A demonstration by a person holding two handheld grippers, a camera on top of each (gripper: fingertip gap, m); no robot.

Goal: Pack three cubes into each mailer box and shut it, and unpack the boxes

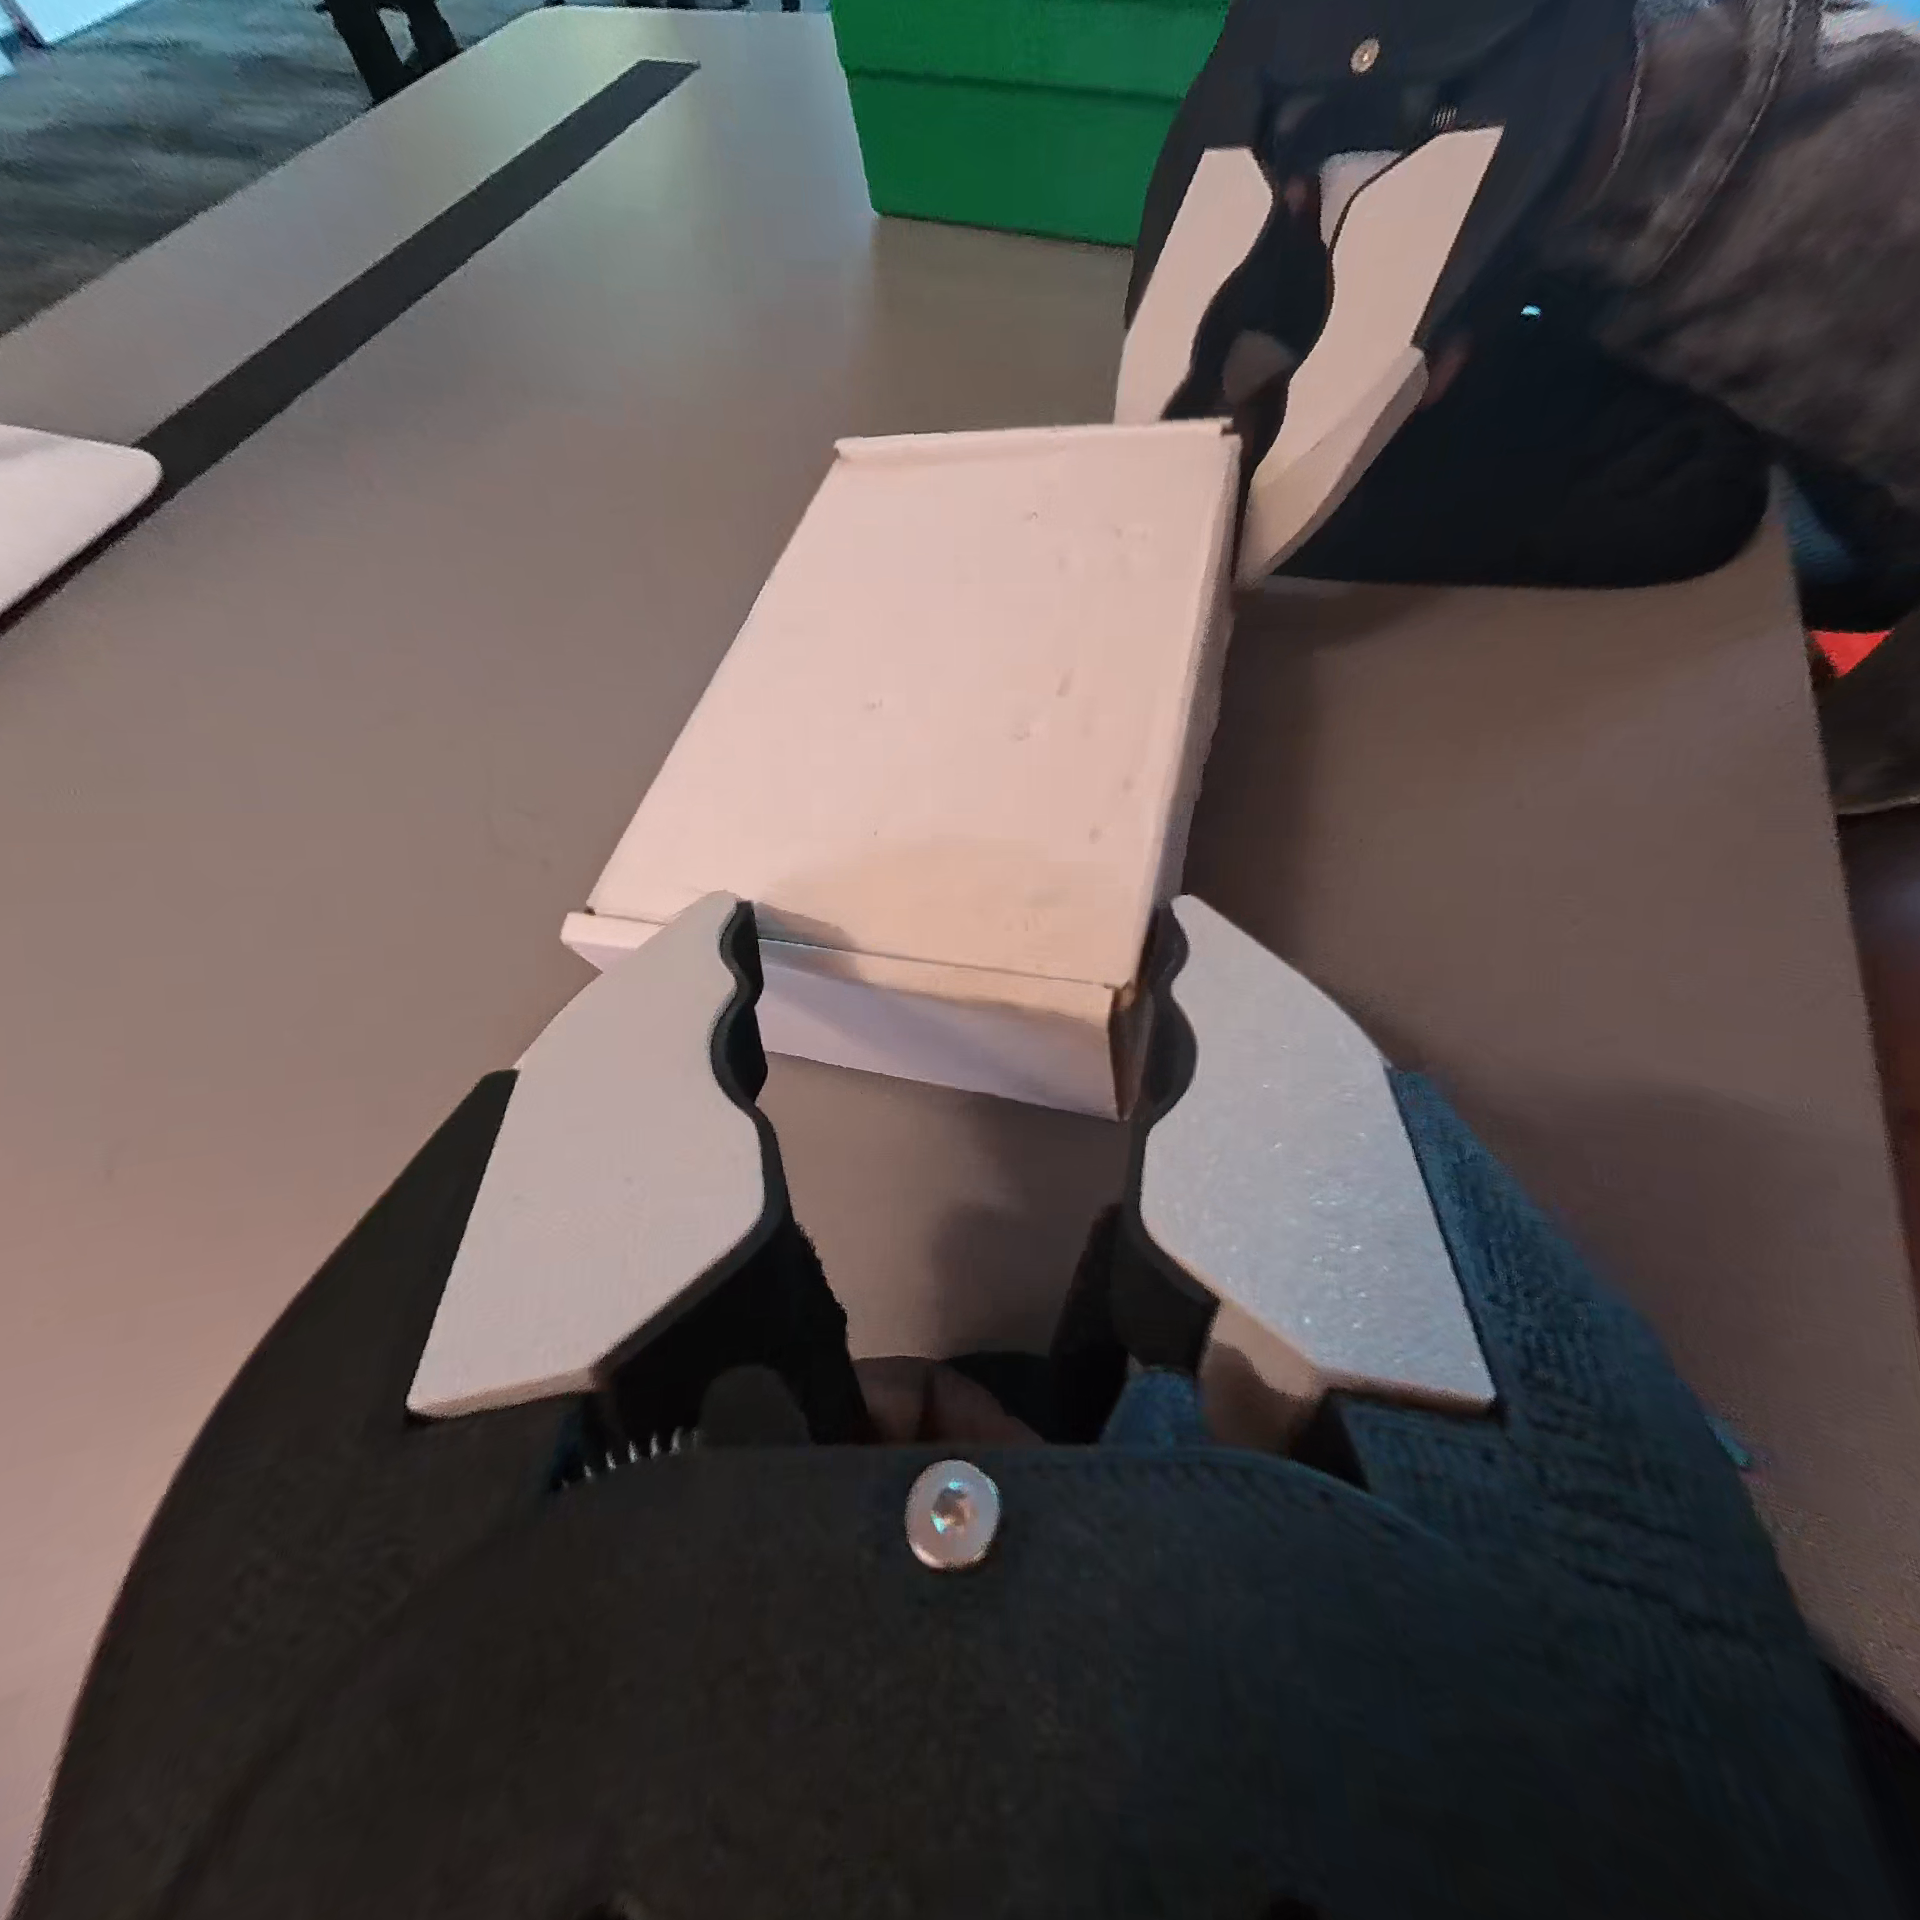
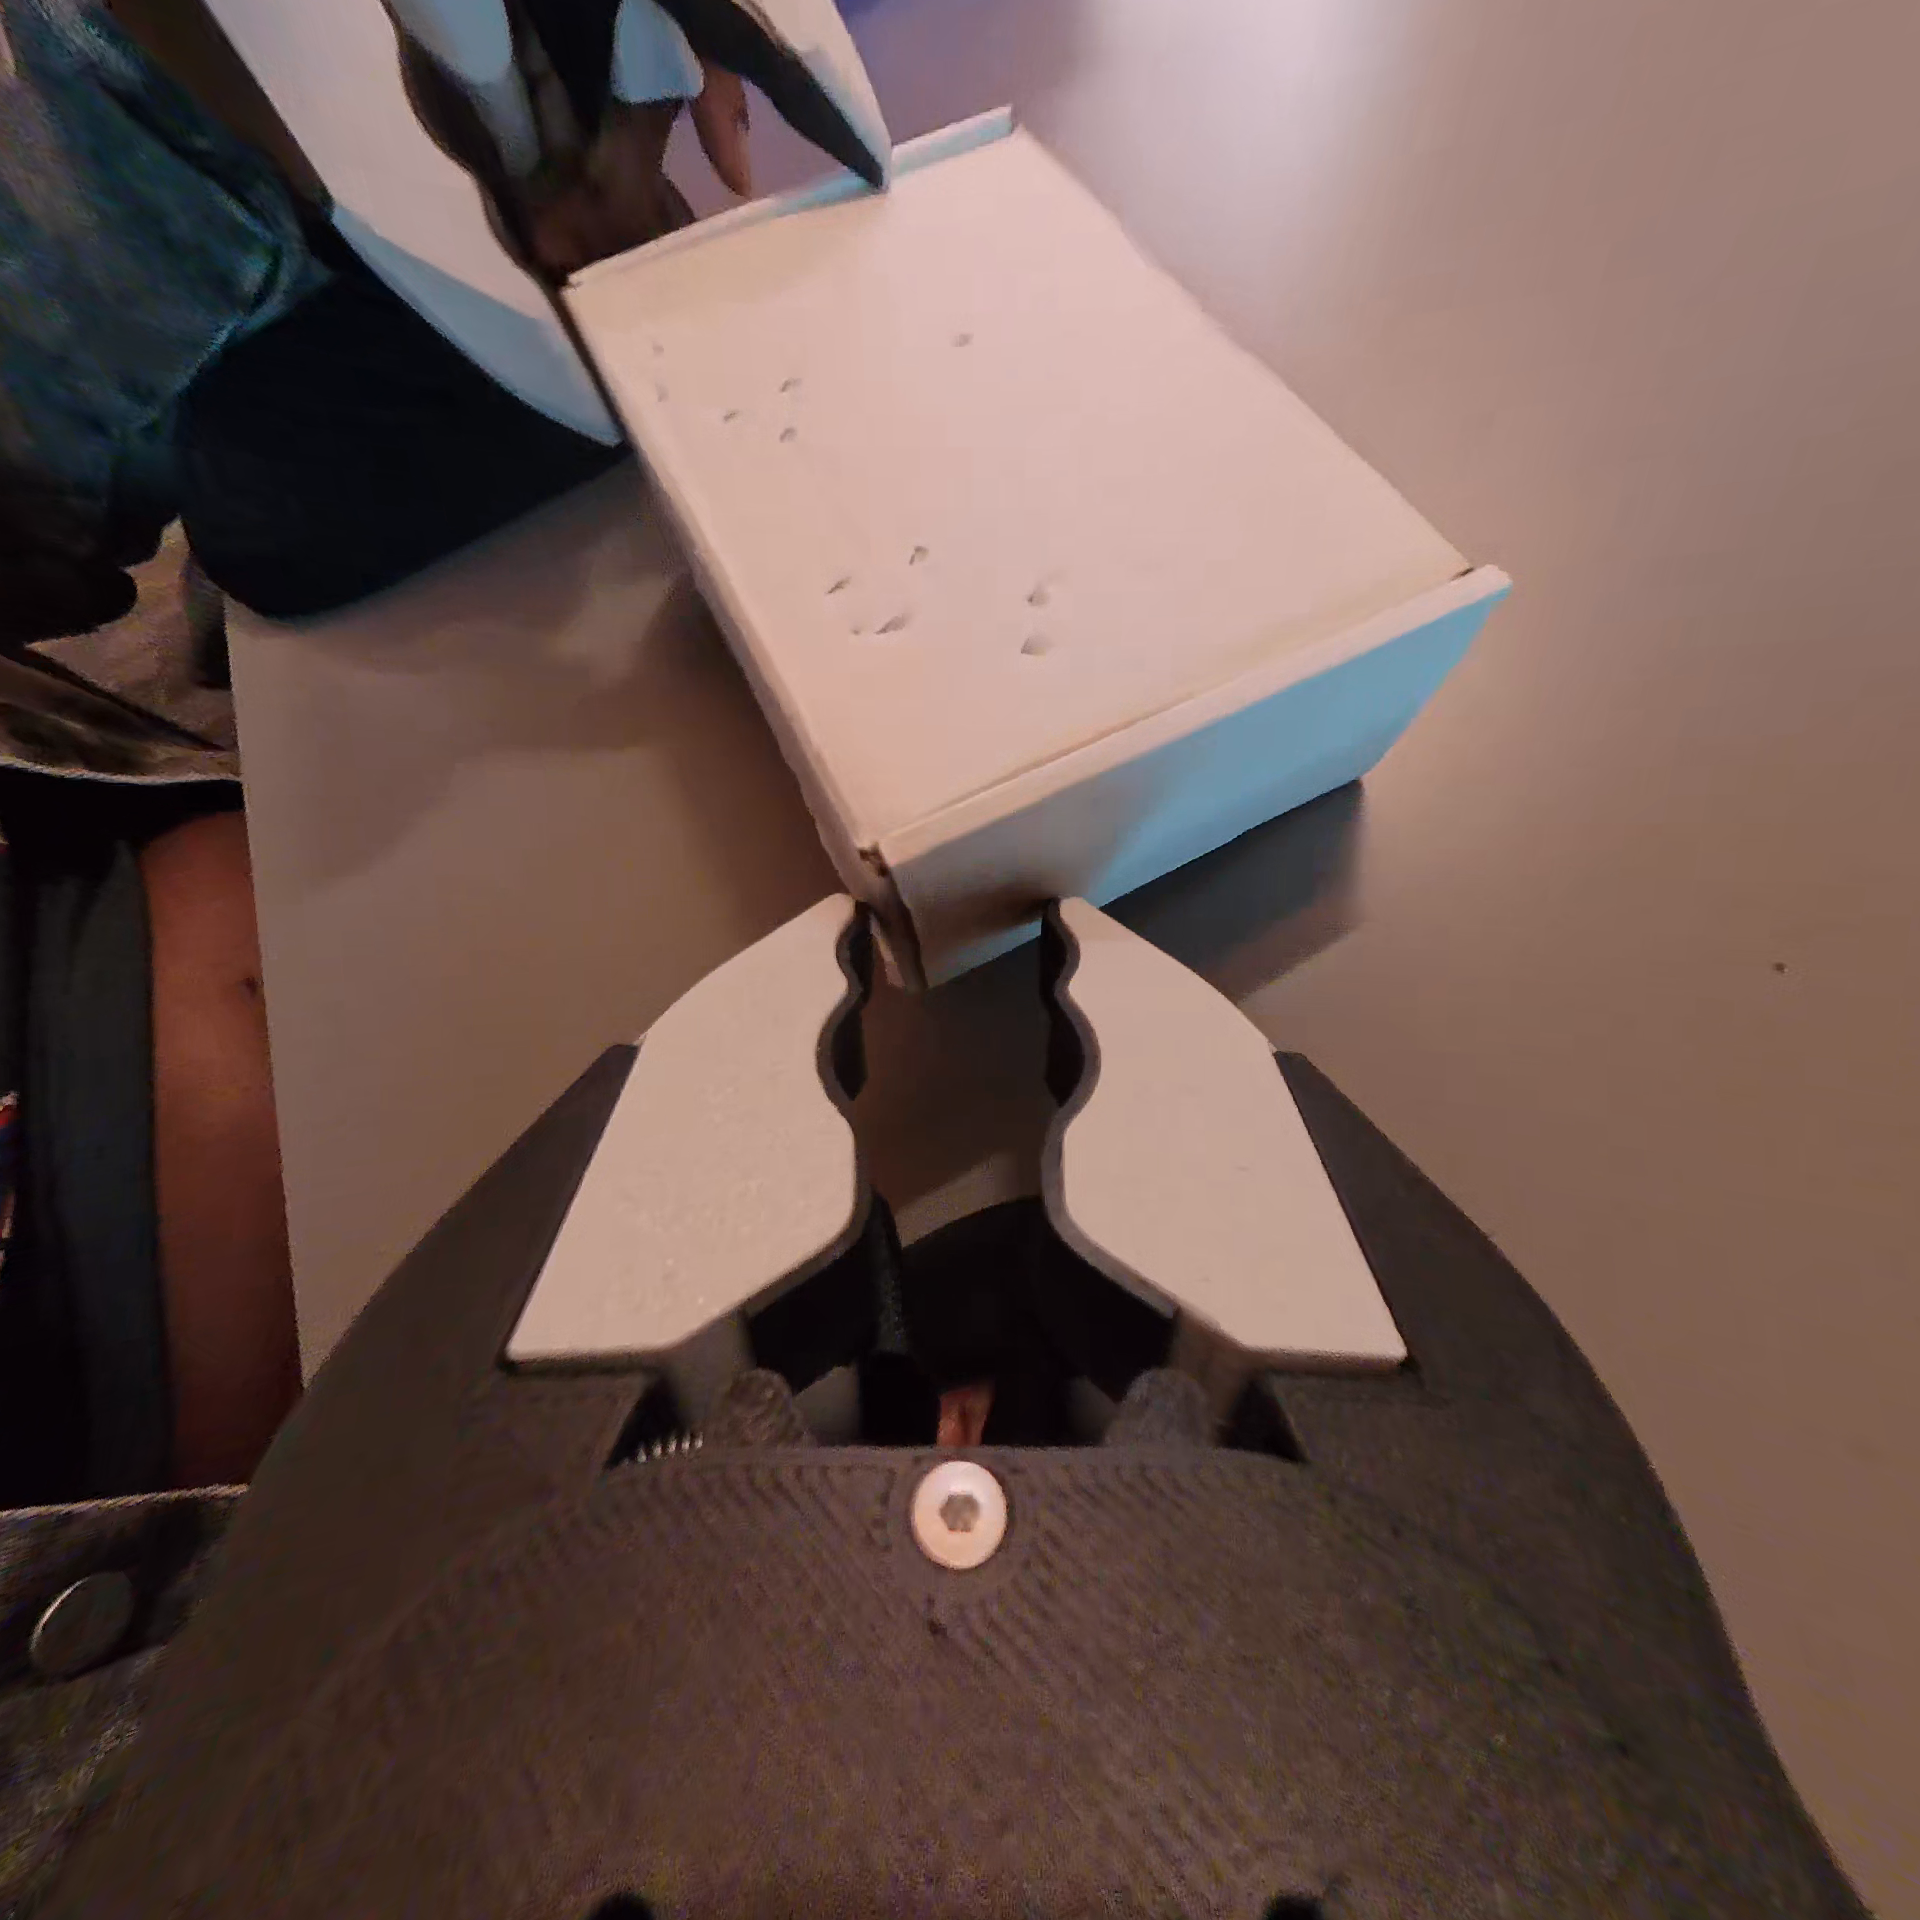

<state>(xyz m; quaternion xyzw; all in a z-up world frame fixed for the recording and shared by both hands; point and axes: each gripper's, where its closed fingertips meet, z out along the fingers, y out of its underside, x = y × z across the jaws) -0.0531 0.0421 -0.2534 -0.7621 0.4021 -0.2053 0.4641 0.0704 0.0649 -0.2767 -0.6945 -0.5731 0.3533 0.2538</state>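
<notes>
the left claw [image 1: 951, 935] fills the lower half of the left wrist view, its jaws spread wide, one fingertip at each side of the near end of the white mailer box [image 1: 935, 707]; whether the pads press the cardboard cannot be told. the right claw [image 2: 951, 925] fills the lower half of the right wrist view, its jaws parted more narrowly, with the box's near corner [image 2: 899, 935] sitting between the fingertips; a firm grip cannot be confirmed there either.

the grey counter [image 1: 416, 727] spreads across both views, crossed by a dark strip [image 1: 395, 270] in the upper left of the left wrist view. the mailer box [image 2: 987, 540] is seen lying flat at the centre of each frame with its lid down, and small dents are scattered over its top. a green box [image 1: 997, 145] is seen at the top centre of the left wrist view, standing on the counter beyond the mailer box. a white rounded object [image 1: 62, 499] is cut off by the left edge.
</notes>
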